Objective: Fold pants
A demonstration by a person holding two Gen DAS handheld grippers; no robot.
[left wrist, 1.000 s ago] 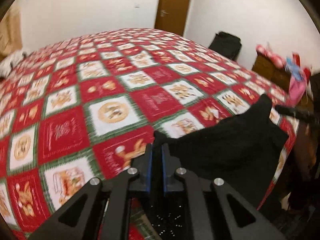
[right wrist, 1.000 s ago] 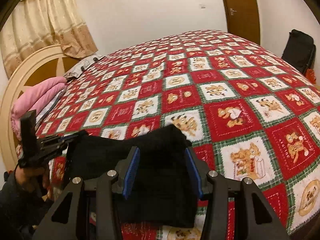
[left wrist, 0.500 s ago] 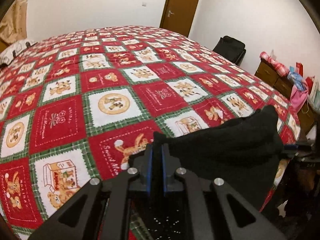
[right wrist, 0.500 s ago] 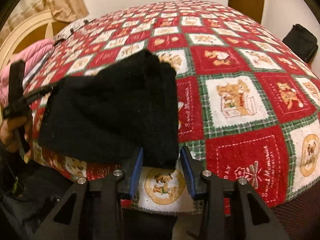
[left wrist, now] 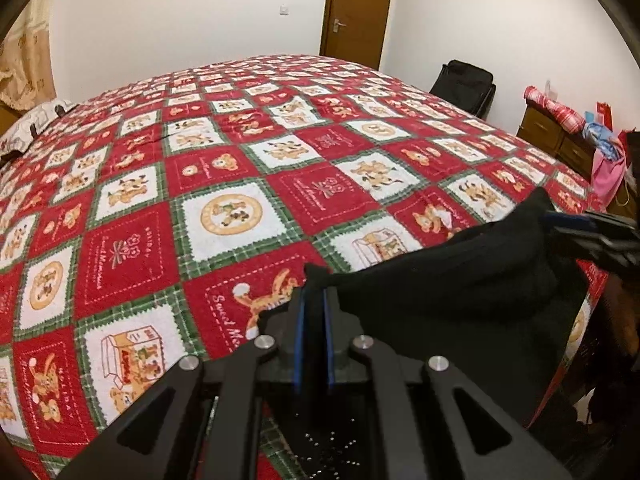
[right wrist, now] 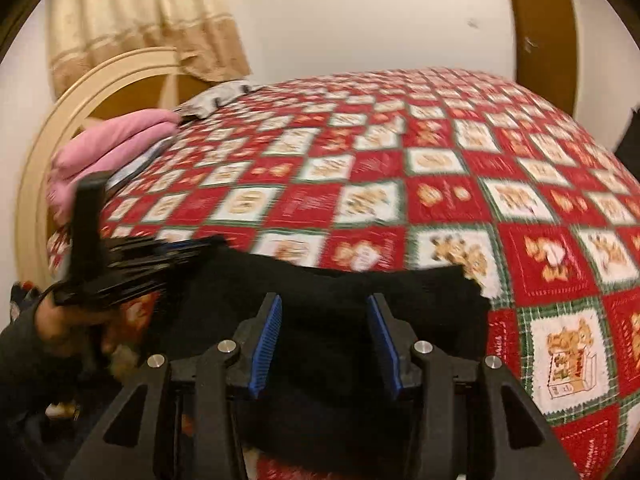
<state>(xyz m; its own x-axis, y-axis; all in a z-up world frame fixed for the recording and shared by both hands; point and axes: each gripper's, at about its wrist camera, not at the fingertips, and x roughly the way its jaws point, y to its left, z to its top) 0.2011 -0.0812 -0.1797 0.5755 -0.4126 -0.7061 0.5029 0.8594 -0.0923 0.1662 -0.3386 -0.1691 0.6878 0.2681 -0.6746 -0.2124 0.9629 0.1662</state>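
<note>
One pair of black pants [left wrist: 460, 292] lies bunched at the near edge of the bed [left wrist: 240, 184], part draped over that edge; right wrist view shows the same dark bundle [right wrist: 340, 304] on the quilt's near side.

L gripper [left wrist: 313, 320]: fingers pressed together w/ a fold of the pants cloth pinched between the blue pads. It shows in the right view too [right wrist: 188, 246], blurred, at the bundle's left end.

R gripper [right wrist: 324, 336]: fingers spread apart, black cloth lying between them but touching neither pad, so not gripping. In the left view it sits at the bundle's far right end [left wrist: 560, 226], too blurred to read there.

Progress, my guess: midway. Pants look already doubled at least once, a compact lump, no legs or waistband distinguishable. Left to do: prob. another fold or flatten and square it on the bed. Exact fold count can't be read from black-on-black.

Counts: 1 pants, 2 grippers, 1 bed w/ teddy-bear quilt. Also 1 pink pillow stack [right wrist: 112, 144] at the headboard end, 1 black suitcase [left wrist: 464, 86] beyond the far corner.
</note>
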